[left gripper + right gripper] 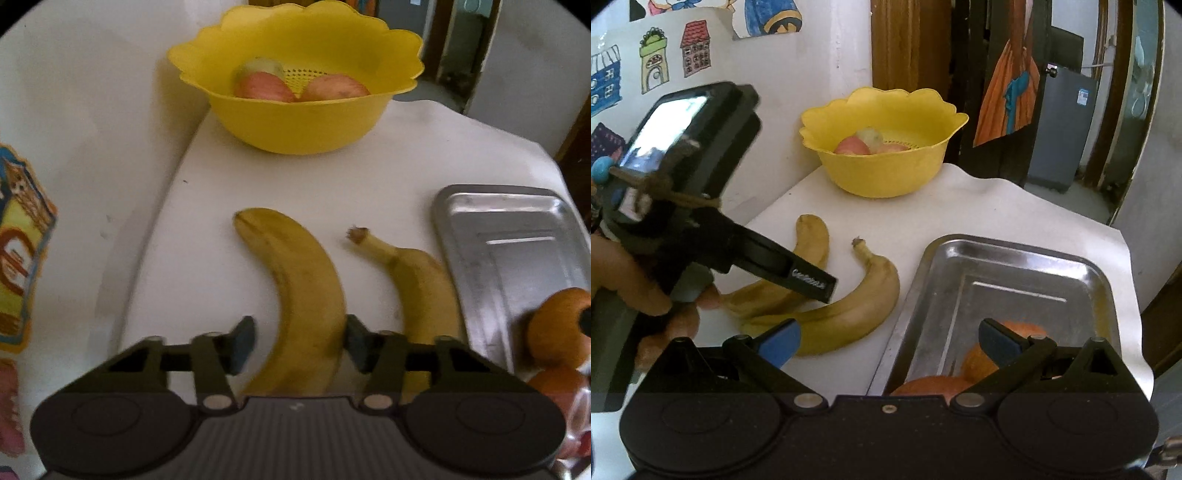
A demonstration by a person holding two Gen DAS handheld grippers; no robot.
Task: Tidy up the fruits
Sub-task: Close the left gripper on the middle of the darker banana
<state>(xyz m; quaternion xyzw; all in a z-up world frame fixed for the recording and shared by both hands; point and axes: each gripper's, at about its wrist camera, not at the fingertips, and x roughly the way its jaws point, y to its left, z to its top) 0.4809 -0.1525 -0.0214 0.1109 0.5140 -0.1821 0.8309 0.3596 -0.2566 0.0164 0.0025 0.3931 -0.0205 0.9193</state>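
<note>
We had the left gripper (300, 341) tipped down over the nearer banana (295, 291), jaws astride its lower half; the right pad looked against the skin, the left seemed just clear, so no firm clamp yet. The second banana (421, 291) lay beside the steel tray (480, 199) on the bench (207, 236). Our right gripper (888, 341) hung with jaws apart over the oranges (975, 363) in the tray, holding nothing. Apples (264, 86) sat in the yellow bowl (295, 125), so we judged sorting by kind
</note>
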